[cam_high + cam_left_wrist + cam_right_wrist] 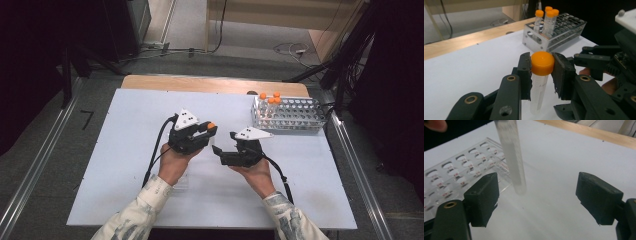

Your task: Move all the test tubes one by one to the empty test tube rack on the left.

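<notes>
A clear tube with an orange cap (542,63) hangs upright, and my left gripper (541,72) is shut on that cap. In the high view the left gripper (209,131) holds the tube (211,125) above the middle of the white table. My right gripper (223,143) sits just to its right, open, jaws pointing at the tube. In the right gripper view the tube's frosted body (512,157) hangs between and beyond the spread jaws of the right gripper (541,196), untouched by them.
A metal rack (292,116) with three orange-capped tubes (548,15) stands at the table's back right. A clear plastic rack (456,168) lies on the table near the hanging tube. The white table (130,130) has a wooden far edge (200,83).
</notes>
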The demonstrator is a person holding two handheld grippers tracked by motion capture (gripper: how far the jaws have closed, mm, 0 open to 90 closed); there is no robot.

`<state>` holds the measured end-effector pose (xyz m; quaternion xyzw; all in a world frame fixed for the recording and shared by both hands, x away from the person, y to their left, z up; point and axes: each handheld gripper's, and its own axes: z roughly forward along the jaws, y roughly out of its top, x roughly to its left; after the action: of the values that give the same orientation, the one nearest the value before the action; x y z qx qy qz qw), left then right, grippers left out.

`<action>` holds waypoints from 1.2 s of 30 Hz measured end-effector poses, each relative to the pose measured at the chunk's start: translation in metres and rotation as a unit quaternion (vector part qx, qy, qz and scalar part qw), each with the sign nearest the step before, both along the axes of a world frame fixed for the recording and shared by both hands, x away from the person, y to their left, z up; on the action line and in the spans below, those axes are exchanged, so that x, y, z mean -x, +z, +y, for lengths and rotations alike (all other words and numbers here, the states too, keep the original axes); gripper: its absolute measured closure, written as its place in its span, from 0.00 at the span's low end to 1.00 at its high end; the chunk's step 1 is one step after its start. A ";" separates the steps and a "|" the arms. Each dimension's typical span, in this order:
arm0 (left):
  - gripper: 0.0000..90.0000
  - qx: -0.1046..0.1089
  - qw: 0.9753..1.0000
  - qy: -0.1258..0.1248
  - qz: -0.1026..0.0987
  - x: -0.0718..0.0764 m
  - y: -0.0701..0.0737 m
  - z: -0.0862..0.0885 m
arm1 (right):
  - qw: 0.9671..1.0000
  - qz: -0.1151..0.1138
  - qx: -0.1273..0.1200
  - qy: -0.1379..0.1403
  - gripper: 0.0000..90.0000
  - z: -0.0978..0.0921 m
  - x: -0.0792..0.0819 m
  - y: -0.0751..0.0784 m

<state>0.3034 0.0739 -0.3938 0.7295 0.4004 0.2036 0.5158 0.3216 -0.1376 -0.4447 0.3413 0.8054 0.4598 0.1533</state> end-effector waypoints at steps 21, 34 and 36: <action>0.78 -0.018 0.997 0.076 -0.021 0.000 0.010 0.050 | 1.000 0.013 -0.006 -0.025 0.18 -0.012 -0.004 -0.003; 0.78 -0.033 0.997 0.076 0.002 -0.005 -0.010 0.053 | 0.999 0.027 -0.004 -0.023 0.17 -0.015 -0.007 -0.004; 0.78 -0.037 0.997 0.074 0.010 -0.005 -0.016 0.053 | 0.999 0.028 -0.004 -0.022 0.17 -0.015 -0.007 -0.004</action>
<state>0.3088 0.1267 -0.4096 0.7187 0.4506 0.2482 0.4679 0.3285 -0.1523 -0.4486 0.3724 0.7998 0.4496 0.1399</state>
